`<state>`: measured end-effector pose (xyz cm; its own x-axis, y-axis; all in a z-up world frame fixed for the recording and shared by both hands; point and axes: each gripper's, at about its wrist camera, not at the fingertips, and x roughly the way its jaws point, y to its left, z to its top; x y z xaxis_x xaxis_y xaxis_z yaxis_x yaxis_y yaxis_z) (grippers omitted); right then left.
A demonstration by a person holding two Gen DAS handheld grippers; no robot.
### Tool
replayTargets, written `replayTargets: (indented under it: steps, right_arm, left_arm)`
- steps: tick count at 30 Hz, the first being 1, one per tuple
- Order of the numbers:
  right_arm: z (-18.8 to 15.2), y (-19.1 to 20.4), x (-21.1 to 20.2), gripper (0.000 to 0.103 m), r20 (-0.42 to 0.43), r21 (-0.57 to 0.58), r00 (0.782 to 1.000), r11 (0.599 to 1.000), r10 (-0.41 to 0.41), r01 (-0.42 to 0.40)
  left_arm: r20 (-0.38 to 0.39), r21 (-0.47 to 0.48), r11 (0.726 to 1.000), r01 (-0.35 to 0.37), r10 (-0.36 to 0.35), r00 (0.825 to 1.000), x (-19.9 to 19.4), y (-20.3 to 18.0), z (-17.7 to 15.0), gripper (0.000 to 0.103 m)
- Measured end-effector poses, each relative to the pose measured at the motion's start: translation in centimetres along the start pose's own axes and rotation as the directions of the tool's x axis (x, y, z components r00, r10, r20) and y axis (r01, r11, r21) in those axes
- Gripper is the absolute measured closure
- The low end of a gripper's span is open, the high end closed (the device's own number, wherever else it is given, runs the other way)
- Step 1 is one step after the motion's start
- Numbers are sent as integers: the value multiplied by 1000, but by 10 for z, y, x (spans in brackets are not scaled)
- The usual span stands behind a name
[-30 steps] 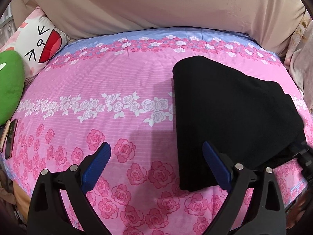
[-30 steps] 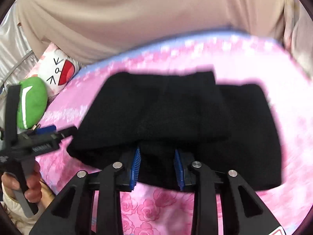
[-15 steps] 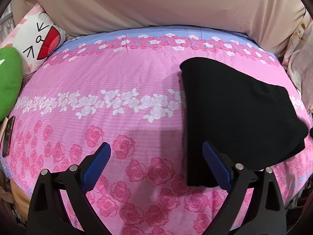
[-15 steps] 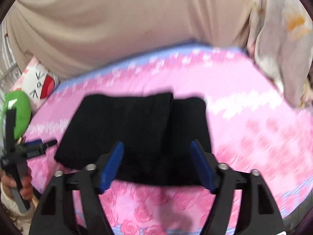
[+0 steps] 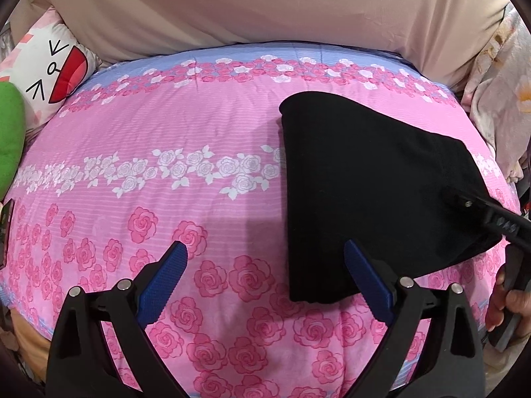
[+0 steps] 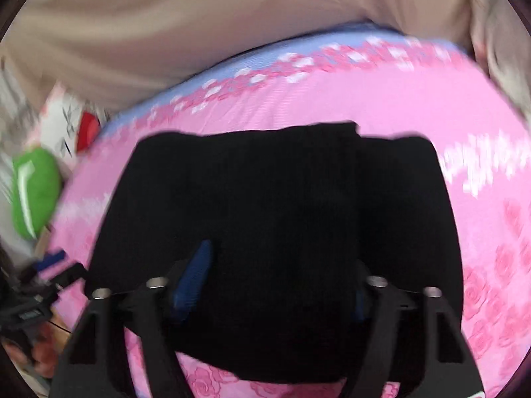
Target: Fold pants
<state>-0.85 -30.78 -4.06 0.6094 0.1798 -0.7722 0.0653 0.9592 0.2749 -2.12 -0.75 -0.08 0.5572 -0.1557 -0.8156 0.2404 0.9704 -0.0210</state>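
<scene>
The black pants (image 5: 371, 192) look soft and floppy; the right gripper (image 6: 278, 278) is closing over their 6 o'clock edge; the left gripper (image 5: 265, 265) stays wide, empty.

Pink rose-print bed (image 5: 186, 139) carries folded black pants (image 5: 365, 179)
</scene>
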Motion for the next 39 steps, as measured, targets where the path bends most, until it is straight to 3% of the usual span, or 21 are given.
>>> replayTargets:
  steps: [1, 2, 7, 9, 11, 13, 14, 17, 19, 20, 24, 26, 27, 29, 30, 32, 33, 35, 39]
  right_arm:
    - [1, 8, -2, 71, 5, -25, 1000, 1000, -1, 1]
    - [4, 15, -8, 73, 16, -40, 1000, 999, 1, 0]
    - [10, 21, -67, 76, 148, -80, 987, 994, -64, 76]
    - [6, 13, -79, 75, 182, -69, 971, 982, -158, 173]
    - [-1, -3, -68, 71, 137, -42, 967, 974, -216, 224]
    - [-11, -25, -36, 58, 36, -24, 966, 966, -255, 256]
    - [-18, -34, -26, 57, 33, -8, 970, 971, -239, 240]
    - [-20, -36, -51, 52, 93, 43, 976, 980, -197, 193]
    - [-20, -38, -74, 39, 151, 61, 969, 980, -196, 188]
    - [-22, -42, -83, 37, 163, 71, 970, 982, -182, 172]
    - [-29, -58, -82, 35, 134, 115, 990, 993, -43, 27]
    - [-29, -56, -61, 35, 82, 105, 995, 993, -63, 54]
    - [-29, -52, -53, 38, 59, 90, 994, 992, -92, 87]
    - [-26, -41, -51, 57, 92, 49, 980, 984, -176, 173]
    - [-25, -42, -58, 67, 112, 50, 980, 986, -166, 162]
    - [-22, -54, -71, 50, 161, 86, 972, 983, -172, 160]
    - [-22, -63, -71, 18, 152, 101, 968, 978, -198, 185]
    - [-26, -84, -63, 12, 97, 149, 972, 969, -214, 198]
    - [-39, -102, -51, 12, 58, 244, 996, 969, -64, 48]
  left_arm:
    - [-5, -8, 1000, 2, -2, 1000, 1, 2, 1, 10]
    - [-8, -14, 1000, 3, -4, 1000, 2, 4, 2, 10]
    - [8, -22, 1000, 7, -6, 1000, -2, 9, 4, 10]
    - [12, -24, 1000, 9, -8, 1000, -1, 10, 4, 10]
    - [2, -28, 1000, 9, -9, 1000, 4, 9, 5, 10]
    - [-11, -36, 999, 18, -19, 1000, 10, 8, 5, 10]
    - [-21, -40, 999, 30, -31, 999, 12, 7, 5, 10]
    - [-34, -60, 995, 79, -81, 996, 13, 7, 5, 10]
    - [-21, -85, 992, 95, -97, 995, 11, 11, 6, 10]
    - [-20, -93, 990, 103, -106, 994, 11, 12, 7, 10]
    - [-39, -104, 981, 164, -169, 985, 17, 3, 12, 10]
    - [-42, -94, 982, 161, -166, 985, 19, -5, 13, 10]
    - [-43, -85, 984, 159, -163, 986, 19, -10, 13, 10]
    - [-46, -63, 985, 160, -163, 986, 18, -20, 14, 10]
    - [-40, -53, 986, 160, -162, 986, 16, -23, 14, 10]
    - [-28, -38, 988, 150, -151, 988, 14, -27, 14, 8]
    - [-26, -34, 987, 157, -158, 987, 16, -29, 15, 6]
    - [-63, -34, 981, 189, -191, 980, 30, -34, 17, 5]
    - [-138, -60, 959, 277, -283, 949, 57, -46, 15, 5]
